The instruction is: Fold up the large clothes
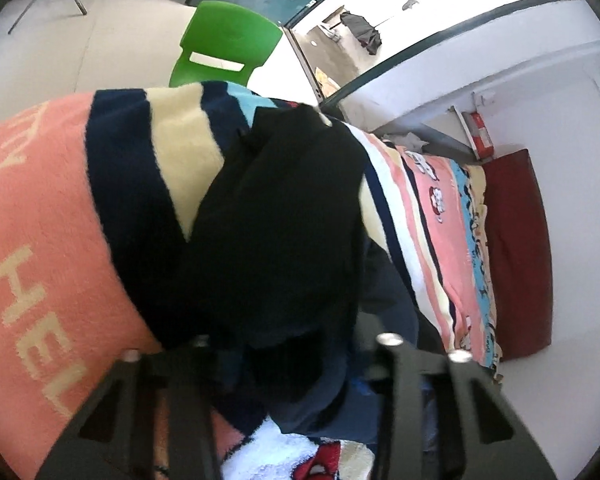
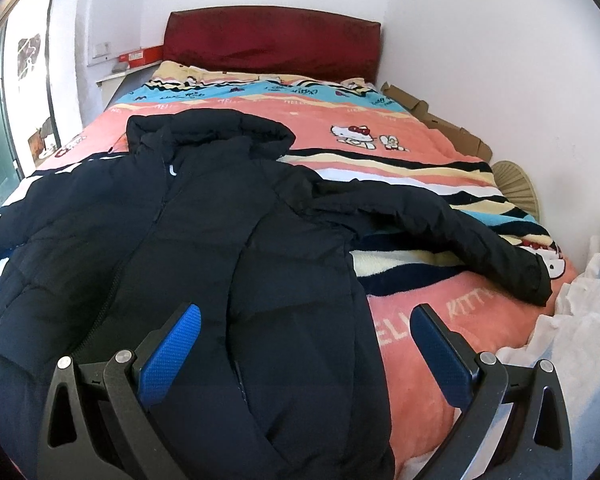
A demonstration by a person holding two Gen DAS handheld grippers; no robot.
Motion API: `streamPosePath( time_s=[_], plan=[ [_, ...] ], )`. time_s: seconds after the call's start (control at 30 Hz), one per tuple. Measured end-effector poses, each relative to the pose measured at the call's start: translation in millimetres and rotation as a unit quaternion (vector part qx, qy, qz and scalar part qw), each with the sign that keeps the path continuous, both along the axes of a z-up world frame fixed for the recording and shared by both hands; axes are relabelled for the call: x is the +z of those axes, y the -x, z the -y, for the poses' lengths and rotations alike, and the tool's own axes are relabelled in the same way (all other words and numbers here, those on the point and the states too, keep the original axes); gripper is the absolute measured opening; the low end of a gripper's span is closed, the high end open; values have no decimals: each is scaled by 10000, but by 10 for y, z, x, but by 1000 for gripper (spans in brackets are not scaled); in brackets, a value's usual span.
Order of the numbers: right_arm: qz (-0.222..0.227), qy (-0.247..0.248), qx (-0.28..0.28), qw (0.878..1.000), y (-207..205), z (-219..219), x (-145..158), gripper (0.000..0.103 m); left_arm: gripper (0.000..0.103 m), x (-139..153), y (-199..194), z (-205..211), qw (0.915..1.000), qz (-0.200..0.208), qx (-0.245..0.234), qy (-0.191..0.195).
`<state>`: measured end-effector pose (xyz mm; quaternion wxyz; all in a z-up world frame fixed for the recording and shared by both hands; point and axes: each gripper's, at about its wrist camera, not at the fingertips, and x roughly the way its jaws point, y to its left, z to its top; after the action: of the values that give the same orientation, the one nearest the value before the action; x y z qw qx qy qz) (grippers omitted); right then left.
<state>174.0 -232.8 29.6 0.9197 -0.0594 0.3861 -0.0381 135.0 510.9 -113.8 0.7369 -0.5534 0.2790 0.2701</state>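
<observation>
So the bed (image 2: 440,152) fills most of the room, with a striped cartoon blanket (image 2: 412,368) over it and a dark red headboard (image 2: 272,44) at the far end. On the blanket lies the big black puffy jacket (image 2: 220,240), front side up, zipper closed, hood toward the headboard. It sits nearer the left edge of the bed, and one sleeve (image 2: 460,232) stretches out toward the right edge. A green chair (image 1: 224,44) stands on the floor past the bed's left side. The right gripper (image 2: 306,344) hangs over the bottom hem of the jacket with its blue fingers (image 2: 172,356) spread wide, holding nothing. The left gripper (image 1: 288,356) is down by the other sleeve (image 1: 276,216), and black cloth bunches right between its fingers, so it is probably pinching the sleeve, but the cloth hides the tips and I cannot tell for sure. Trouble could come if the left one pulls while only a thin bit of slippery cloth is caught, because the sleeve might slide out. The puffy jacket may also spring open again after a fold, or drag the blanket up with it.
</observation>
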Motion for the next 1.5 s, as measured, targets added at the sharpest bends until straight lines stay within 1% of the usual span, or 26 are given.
streamPosePath(
  time_s=[0.03, 0.13, 0.2, 0.3, 0.4, 0.43, 0.5, 0.53, 0.6, 0.67, 0.77, 0.8, 0.9, 0.93, 0.97, 1.0, 1.03, 1.13, 1.2, 1.23, 1.27, 1.3, 1.37, 1.4, 1.47, 1.5],
  plan=[
    [10, -3, 10, 10000, 3, -5, 6, 102, 22, 24, -8, 3, 10000, 52, -31, -32],
    [50, 6, 67, 10000, 35, -27, 25, 102, 13, 157, -60, 83, 9995, 58, -144, -263],
    [83, 5, 92, 9999, 55, -33, 47, 102, 12, 243, -92, 138, 9990, 80, -230, -374],
    [161, 25, 120, 9998, 90, -35, 92, 102, 12, 470, -156, 249, 9972, 257, -435, -548],
    [239, -38, 114, 9996, 118, -14, 142, 102, 11, 828, -273, 454, 9923, 517, -766, -823],
    [275, -59, 113, 9995, 133, -8, 161, 102, 11, 1011, -346, 576, 9888, 666, -954, -939],
    [323, -80, 115, 9994, 153, -1, 188, 102, 11, 1277, -464, 774, 9821, 881, -1244, -1104],
    [349, -94, 115, 9993, 167, 4, 206, 102, 11, 1445, -544, 917, 9767, 1010, -1448, -1224],
    [444, -128, 111, 9989, 200, 20, 256, 102, 11, 1768, -708, 1235, 9636, 1195, -1856, -1507],
    [480, -149, 77, 9987, 209, 47, 294, 102, 11, 2106, -912, 1660, 9457, 1481, -2333, -1711],
    [607, -221, 21, 9979, 237, 105, 395, 102, 11, 2411, -1164, 2229, 9234, 1710, -2876, -1884],
    [655, -220, 13, 9976, 250, 122, 431, 102, 11, 2503, -1275, 2485, 9134, 1767, -3108, -1949],
    [807, -167, -2, 9966, 283, 163, 542, 102, 11, 2604, -1533, 3138, 8901, 1735, -3621, -2158],
    [866, -150, -18, 9961, 293, 187, 585, 102, 11, 2581, -1642, 3443, 8795, 1681, -3882, -2182],
    [900, -154, -31, 9958, 299, 203, 609, 102, 11, 2555, -1700, 3617, 8732, 1638, -4030, -2196],
    [933, -168, -49, 9955, 305, 226, 632, 102, 11, 2506, -1795, 3893, 8642, 1553, -4232, -2236],
    [957, -178, -66, 9952, 309, 249, 648, 102, 11, 2433, -1899, 4204, 8526, 1437, -4482, -2272],
    [996, -186, -146, 9947, 315, 318, 670, 102, 11, 2162, -2038, 4834, 8274, 1186, -4974, -2323],
    [998, -181, -206, 9946, 312, 364, 667, 102, 11, 1890, -2101, 5204, 8082, 948, -5294, -2398],
    [999, -183, -253, 9945, 309, 399, 663, 102, 11, 1689, -2107, 5426, 7947, 754, -5491, -2475],
    [996, -187, -283, 9945, 306, 426, 658, 102, 11, 1547, -2118, 5532, 7866, 618, -5609, -2505],
    [990, -194, -310, 9944, 303, 454, 653, 102, 11, 1360, -2140, 5698, 7758, 442, -5777, -2498],
    [964, -198, -375, 9944, 287, 509, 619, 102, 11, 1037, -2159, 5840, 7585, 177, -5997, -2542],
    [938, -204, -408, 9945, 275, 533, 596, 102, 11, 915, -2113, 5896, 7521, 77, -6064, -2580],
    [870, -224, -445, 9950, 249, 570, 548, 102, 12, 646, -2129, 6002, 7363, -163, -6249, -2590],
    [842, -230, -459, 9951, 239, 581, 524, 102, 12, 544, -2134, 6050, 7301, -275, -6317, -2591]
  ],
)
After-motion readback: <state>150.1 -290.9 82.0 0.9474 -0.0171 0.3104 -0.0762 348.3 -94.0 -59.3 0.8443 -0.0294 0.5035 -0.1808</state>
